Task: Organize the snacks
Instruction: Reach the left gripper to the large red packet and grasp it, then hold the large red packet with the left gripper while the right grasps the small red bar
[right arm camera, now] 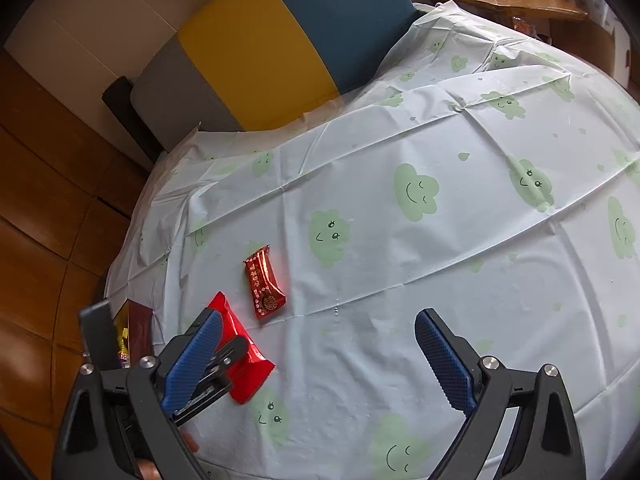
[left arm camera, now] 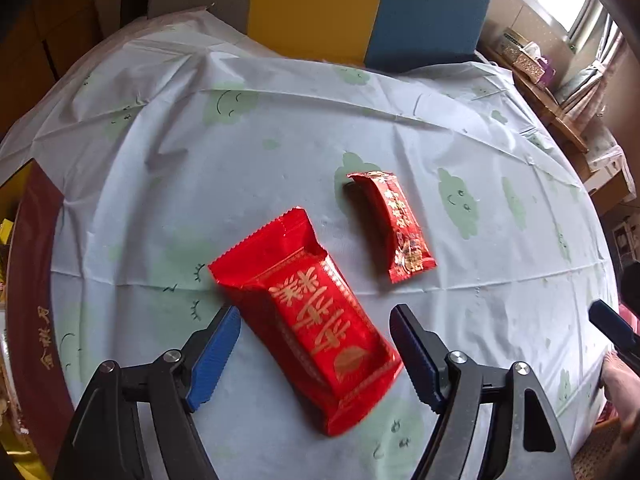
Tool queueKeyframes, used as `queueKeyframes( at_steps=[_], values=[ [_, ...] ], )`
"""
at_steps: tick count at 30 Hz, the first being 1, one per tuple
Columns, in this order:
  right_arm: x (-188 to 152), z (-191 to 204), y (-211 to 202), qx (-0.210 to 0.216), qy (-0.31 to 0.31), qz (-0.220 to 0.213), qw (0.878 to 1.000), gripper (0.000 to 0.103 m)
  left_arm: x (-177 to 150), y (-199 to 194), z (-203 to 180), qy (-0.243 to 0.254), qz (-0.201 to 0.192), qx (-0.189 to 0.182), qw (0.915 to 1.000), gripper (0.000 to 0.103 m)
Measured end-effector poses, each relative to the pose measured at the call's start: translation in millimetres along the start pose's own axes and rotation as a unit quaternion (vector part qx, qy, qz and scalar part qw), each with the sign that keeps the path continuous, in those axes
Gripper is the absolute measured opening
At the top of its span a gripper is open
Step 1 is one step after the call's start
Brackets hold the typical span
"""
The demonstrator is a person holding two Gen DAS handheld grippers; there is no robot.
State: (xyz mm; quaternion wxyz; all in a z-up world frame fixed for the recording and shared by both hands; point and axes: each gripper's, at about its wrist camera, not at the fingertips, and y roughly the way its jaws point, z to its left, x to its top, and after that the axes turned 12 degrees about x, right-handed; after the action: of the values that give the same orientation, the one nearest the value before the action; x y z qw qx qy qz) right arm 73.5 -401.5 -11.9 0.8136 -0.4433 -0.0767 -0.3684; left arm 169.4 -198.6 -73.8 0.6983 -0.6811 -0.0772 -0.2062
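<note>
Left gripper (left arm camera: 316, 354) is spread wide open, hovering low over the worktop (left arm camera: 500, 280) with its blue fingers on either side of the big red snack packet (left arm camera: 308, 320). Nothing is pinched: the left finger sits just beside the packet's edge and the right finger stands a bit off the other side, so the packet lies flat on the cloth between them, gold characters facing up.

Right gripper (right arm camera: 316, 360) is wide open too and has hold of nothing; it hangs over a bare patch of the cloud-print tablecloth (right arm camera: 480, 240). From its camera you can see the left gripper off to the left, partly covering that same big packet.

A smaller red candy bar wrapper (left arm camera: 396, 228) lies near the big packet, a little farther out on the worktop, apart from it and not touching either gripper.

At the left edge of the worktop sits a dark red box (left arm camera: 32, 280) with gold lettering on its rim, some yellow packaging visible inside. Behind the worktop is a chair back (right arm camera: 280, 32) in grey, yellow and teal panels, and a wooden shelf (right arm camera: 508, 6) off to the right.
</note>
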Motion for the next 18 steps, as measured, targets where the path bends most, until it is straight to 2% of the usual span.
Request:
queueKeyframes(
  at_steps=[5, 7, 10, 11, 14, 18],
  values=[
    [0, -1, 1, 0.002, 0.001, 0.003, 1.000, 0.098, 3, 4, -12, 0.033, -0.021, 0.024, 0.9989, 0.077],
    [0, -1, 1, 0.000, -0.002, 0.003, 1.000, 0.098, -3, 2, -12, 0.050, -0.039, 0.039, 0.9972, 0.060],
    [0, -2, 1, -0.006, -0.003, 0.003, 1.000, 0.098, -11, -6, -4, 0.062, -0.051, 0.030, 0.9963, 0.043],
    [-1, -2, 2, -0.008, -0.003, 0.004, 1.000, 0.098, -13, -11, 0, 0.064, -0.057, 0.031, 0.9958, 0.043],
    [-2, -3, 3, -0.015, -0.005, 0.006, 1.000, 0.098, -31, -29, 15, 0.075, -0.073, 0.007, 0.9945, 0.042],
    [-4, -3, 7, -0.027, -0.011, 0.015, 0.999, 0.098, -62, -45, 23, 0.102, -0.088, 0.006, 0.9909, 0.042]
  ],
)
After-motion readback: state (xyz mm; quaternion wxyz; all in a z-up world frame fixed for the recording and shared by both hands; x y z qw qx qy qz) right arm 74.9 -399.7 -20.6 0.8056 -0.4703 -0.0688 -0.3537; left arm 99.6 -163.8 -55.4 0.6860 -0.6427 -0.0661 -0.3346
